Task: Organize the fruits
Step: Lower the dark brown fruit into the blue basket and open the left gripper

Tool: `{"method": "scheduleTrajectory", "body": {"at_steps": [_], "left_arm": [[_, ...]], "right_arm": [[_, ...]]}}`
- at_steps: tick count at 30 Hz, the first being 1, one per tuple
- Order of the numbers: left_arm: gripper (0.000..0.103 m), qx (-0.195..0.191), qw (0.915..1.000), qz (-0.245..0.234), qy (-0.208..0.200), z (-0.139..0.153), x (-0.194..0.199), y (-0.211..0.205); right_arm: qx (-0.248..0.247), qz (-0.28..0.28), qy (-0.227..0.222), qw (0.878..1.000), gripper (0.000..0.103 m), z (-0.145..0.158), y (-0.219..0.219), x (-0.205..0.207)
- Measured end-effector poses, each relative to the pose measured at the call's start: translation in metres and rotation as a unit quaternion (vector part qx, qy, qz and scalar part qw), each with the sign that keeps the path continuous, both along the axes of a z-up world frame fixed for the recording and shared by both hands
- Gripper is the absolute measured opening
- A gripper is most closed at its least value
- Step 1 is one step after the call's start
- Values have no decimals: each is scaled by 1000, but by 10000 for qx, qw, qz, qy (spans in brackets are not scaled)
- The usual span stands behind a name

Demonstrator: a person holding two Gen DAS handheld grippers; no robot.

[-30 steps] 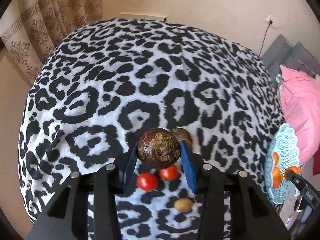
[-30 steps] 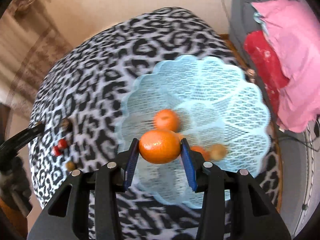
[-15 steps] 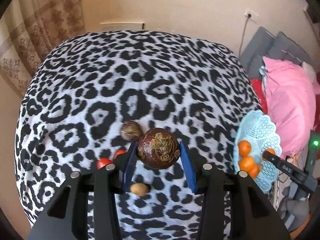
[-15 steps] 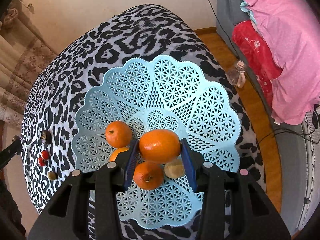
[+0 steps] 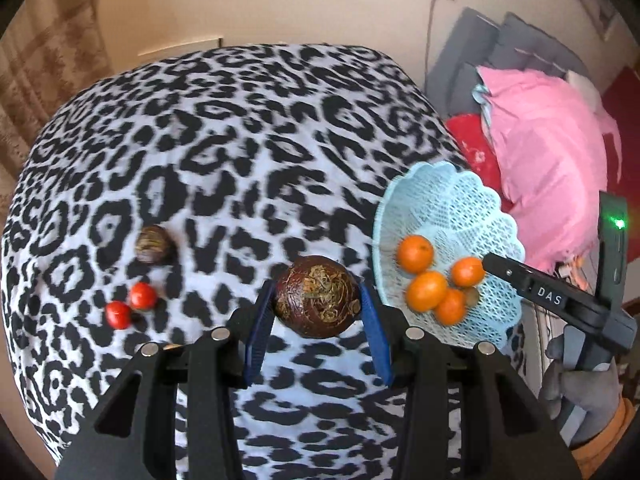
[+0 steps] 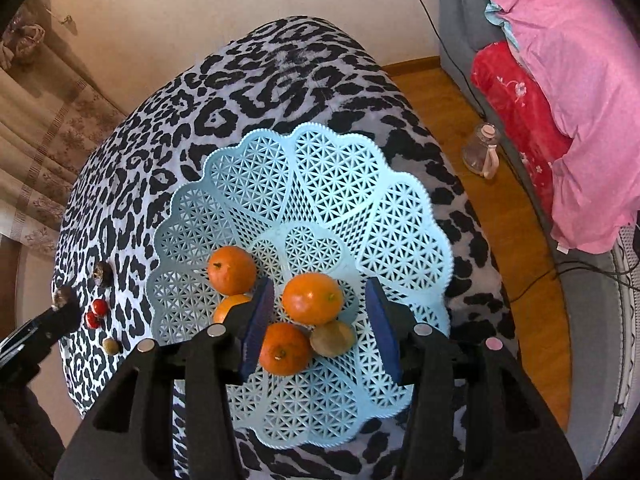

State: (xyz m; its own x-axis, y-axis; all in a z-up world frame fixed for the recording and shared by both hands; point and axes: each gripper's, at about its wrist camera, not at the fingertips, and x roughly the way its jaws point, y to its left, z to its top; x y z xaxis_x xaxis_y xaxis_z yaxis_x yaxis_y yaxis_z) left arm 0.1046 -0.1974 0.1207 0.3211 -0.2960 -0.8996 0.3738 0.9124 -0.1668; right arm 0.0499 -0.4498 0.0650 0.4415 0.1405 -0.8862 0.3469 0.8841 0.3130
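Observation:
My left gripper (image 5: pixel 316 300) is shut on a dark brown round fruit (image 5: pixel 317 297), held above the leopard-print cloth left of the light blue lattice basket (image 5: pixel 460 200). My right gripper (image 6: pixel 320 308) is open over the basket (image 6: pixel 340 184). An orange (image 6: pixel 313 298) lies in the basket between its fingers, beside other oranges (image 6: pixel 231 270) and a small brown fruit (image 6: pixel 333 338). On the cloth lie a second dark fruit (image 5: pixel 154 243), two red tomatoes (image 5: pixel 143 295) and, in the right wrist view, a small tan fruit (image 6: pixel 111 345).
The table is round, covered with the leopard-print cloth (image 5: pixel 240 140). A grey sofa with pink (image 5: pixel 552 160) and red cushions stands to the right. A glass bottle (image 6: pixel 482 156) stands on the wooden floor. A curtain (image 5: pixel 48 40) hangs at the left.
My right gripper has opened and let go of the orange, which now lies in the basket. My left gripper has carried the dark fruit rightward, nearer the basket.

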Motion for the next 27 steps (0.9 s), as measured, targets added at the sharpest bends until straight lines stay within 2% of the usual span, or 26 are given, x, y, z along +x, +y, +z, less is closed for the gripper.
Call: {"method": "scheduleTrajectory", "body": {"at_steps": [16, 19, 21, 27], "left_arm": [[43, 123, 9943, -1016, 289, -31, -28, -88], [47, 164, 9933, -1069, 406, -37, -30, -95], [57, 122, 9934, -1046, 464, -39, -30, -95], [57, 195, 9949, -883, 440, -40, -25, -85]], "right_arm": [[17, -32, -24, 10000, 49, 3, -19, -25], [31, -38, -12, 10000, 49, 2, -21, -26], [46, -39, -10, 10000, 49, 1, -22, -25], [80, 6, -36, 10000, 49, 2, -17, -22]]}}
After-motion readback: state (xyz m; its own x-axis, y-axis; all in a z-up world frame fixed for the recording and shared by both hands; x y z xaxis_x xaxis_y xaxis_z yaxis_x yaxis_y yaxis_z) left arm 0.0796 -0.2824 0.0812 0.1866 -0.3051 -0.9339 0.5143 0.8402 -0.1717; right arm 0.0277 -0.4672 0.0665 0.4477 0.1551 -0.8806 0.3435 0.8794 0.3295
